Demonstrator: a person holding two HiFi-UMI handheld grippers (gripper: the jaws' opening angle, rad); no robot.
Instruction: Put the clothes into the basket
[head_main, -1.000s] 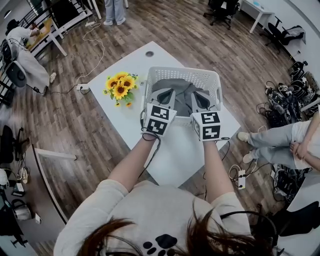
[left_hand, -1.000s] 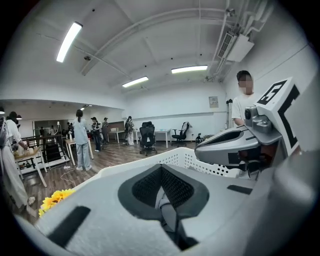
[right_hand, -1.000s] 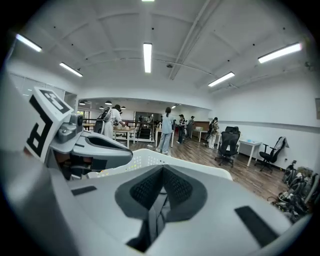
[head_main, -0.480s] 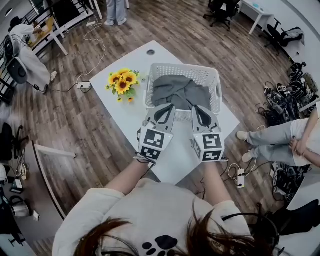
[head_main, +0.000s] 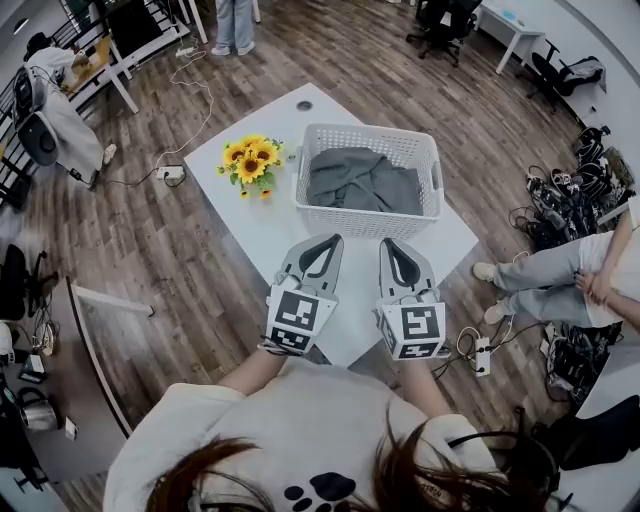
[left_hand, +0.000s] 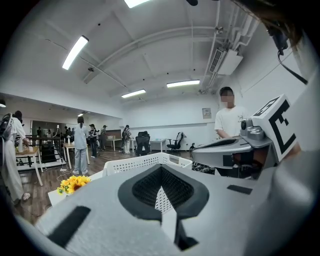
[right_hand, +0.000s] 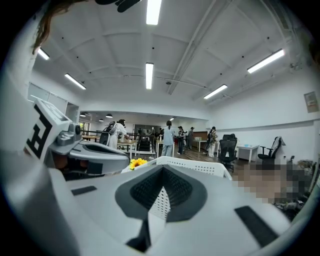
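Grey clothes (head_main: 362, 180) fill white basket (head_main: 360, 223); left tool (head_main: 332, 241), right tool (head_main: 387, 246) closed.

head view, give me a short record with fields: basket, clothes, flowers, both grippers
basket: white basket, perforated walls, on the white table
clothes: grey clothes, bunched inside the basket
flowers: sunflowers on the table, left of the basket, apart from it
left gripper: left gripper shut, nothing between its jaws, short of the basket
right gripper: right gripper shut, nothing between its jaws, beside the left one
task state: clothes lie in the basket
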